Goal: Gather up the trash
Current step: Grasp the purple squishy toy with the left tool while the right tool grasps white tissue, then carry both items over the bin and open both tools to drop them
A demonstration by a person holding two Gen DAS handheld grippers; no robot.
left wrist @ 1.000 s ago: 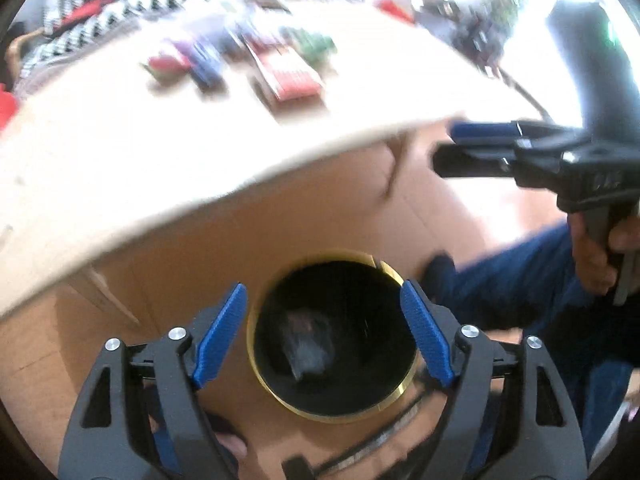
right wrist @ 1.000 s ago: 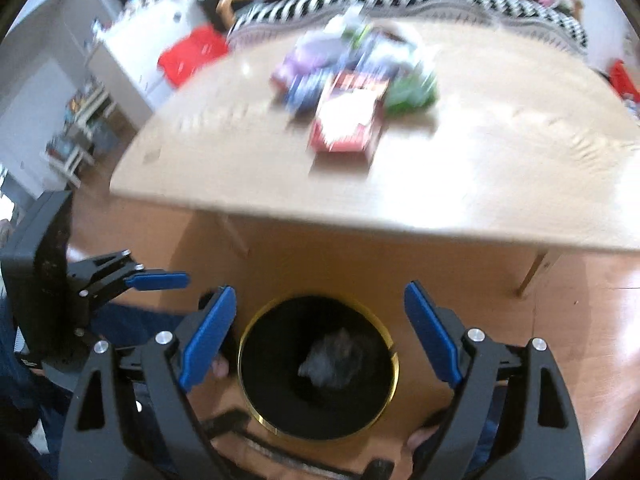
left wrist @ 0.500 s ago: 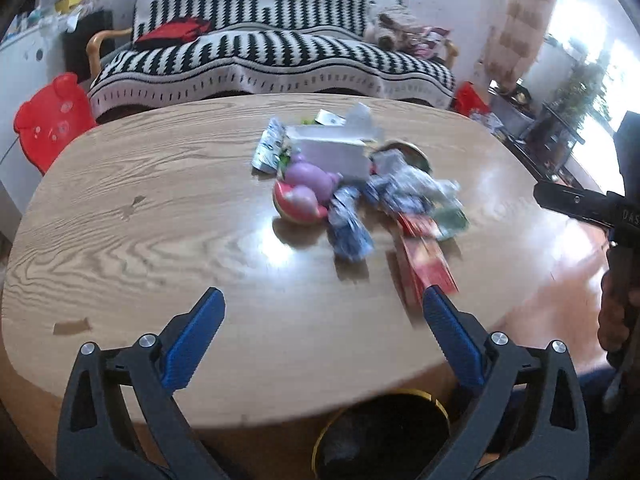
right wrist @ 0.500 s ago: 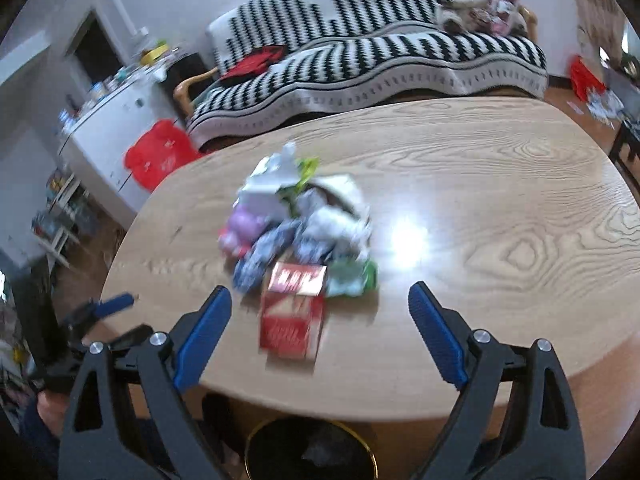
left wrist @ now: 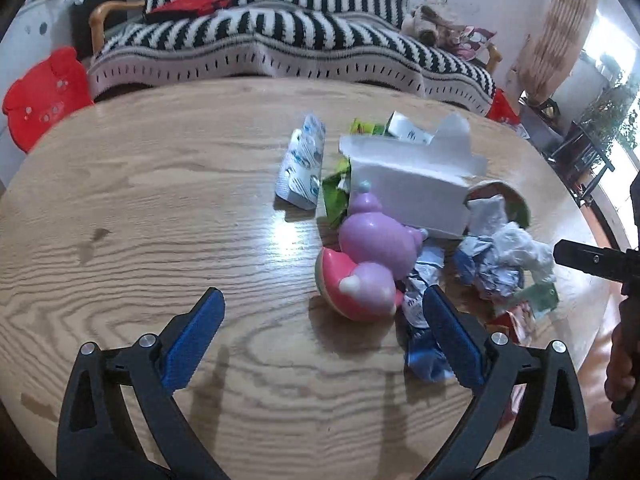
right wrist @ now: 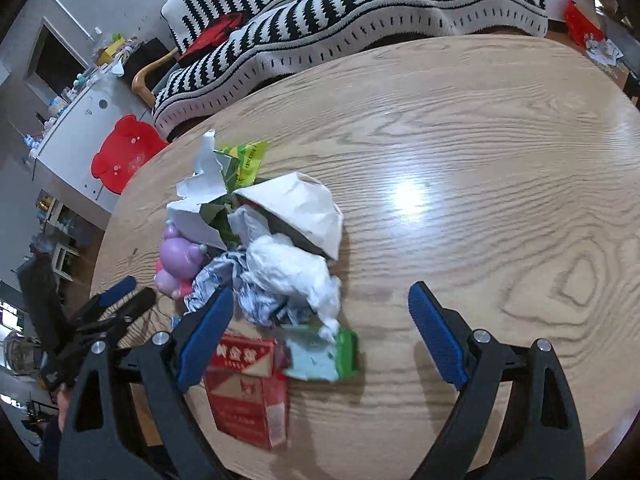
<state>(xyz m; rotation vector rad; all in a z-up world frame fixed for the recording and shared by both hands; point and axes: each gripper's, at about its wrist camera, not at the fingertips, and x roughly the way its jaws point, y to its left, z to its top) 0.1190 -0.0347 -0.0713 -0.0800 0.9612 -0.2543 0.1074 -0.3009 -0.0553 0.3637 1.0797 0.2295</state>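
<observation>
A heap of trash lies on the wooden table [left wrist: 140, 208]: a torn white box [left wrist: 408, 176], a purple and pink toy [left wrist: 370, 256], crumpled paper [left wrist: 504, 256], a blue-white wrapper [left wrist: 302, 164]. In the right wrist view the heap shows crumpled white paper [right wrist: 288, 268], a red carton [right wrist: 248, 392] and a green packet [right wrist: 320, 352]. My left gripper [left wrist: 320, 336] is open and empty above the table, just short of the toy. My right gripper [right wrist: 320, 332] is open and empty over the green packet.
A striped sofa [left wrist: 280, 40] stands behind the table, with a red bear-shaped stool [left wrist: 44, 96] at its left. The table [right wrist: 500, 200] stretches bare to the right of the heap. The left gripper [right wrist: 116, 304] shows at the table's left edge.
Both grippers have risen from over the black bin on the floor and moved forward over the table toward the heap. The bin has dropped out of view.
</observation>
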